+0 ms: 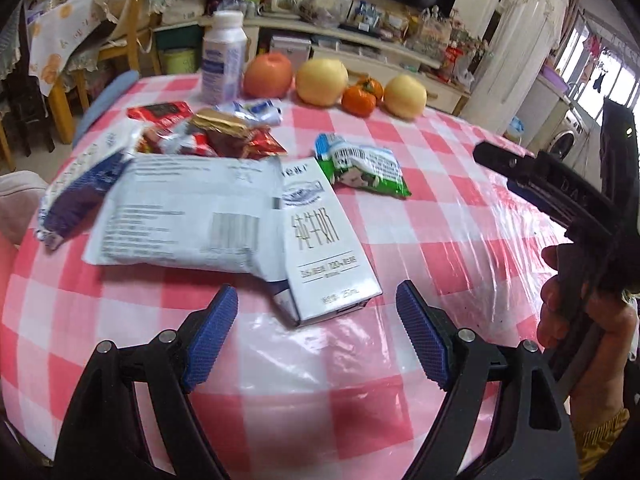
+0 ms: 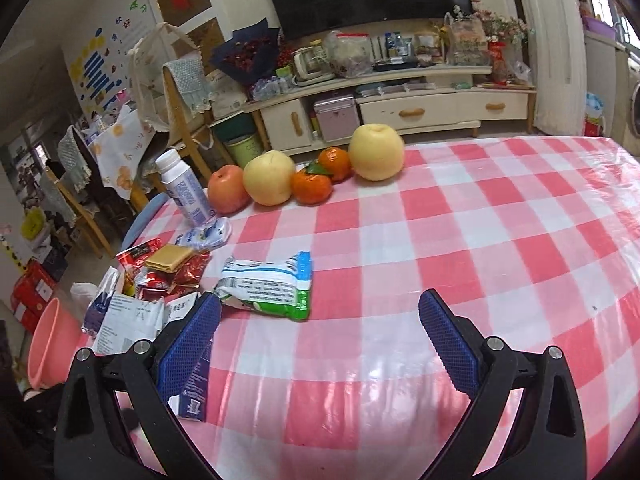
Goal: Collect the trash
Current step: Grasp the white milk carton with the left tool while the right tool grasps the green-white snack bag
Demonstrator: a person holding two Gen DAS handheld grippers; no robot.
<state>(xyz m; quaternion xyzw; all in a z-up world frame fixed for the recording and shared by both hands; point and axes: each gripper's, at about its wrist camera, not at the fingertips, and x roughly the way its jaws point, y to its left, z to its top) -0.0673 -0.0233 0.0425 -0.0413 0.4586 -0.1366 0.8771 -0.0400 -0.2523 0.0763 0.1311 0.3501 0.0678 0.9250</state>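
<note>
Trash lies on the pink checked tablecloth. A white milk carton lies flat just beyond my left gripper, which is open and empty. Beside the carton is a large white wrapper, with red and gold wrappers behind it and a green-white snack packet to the right. In the right wrist view the snack packet lies ahead and to the left of my right gripper, open and empty over bare cloth. The carton is partly hidden behind its left finger.
A white bottle, an apple, two yellow pears and two tangerines stand at the table's far edge. A pink bucket sits on the floor left of the table. A hand holds the right gripper at the right.
</note>
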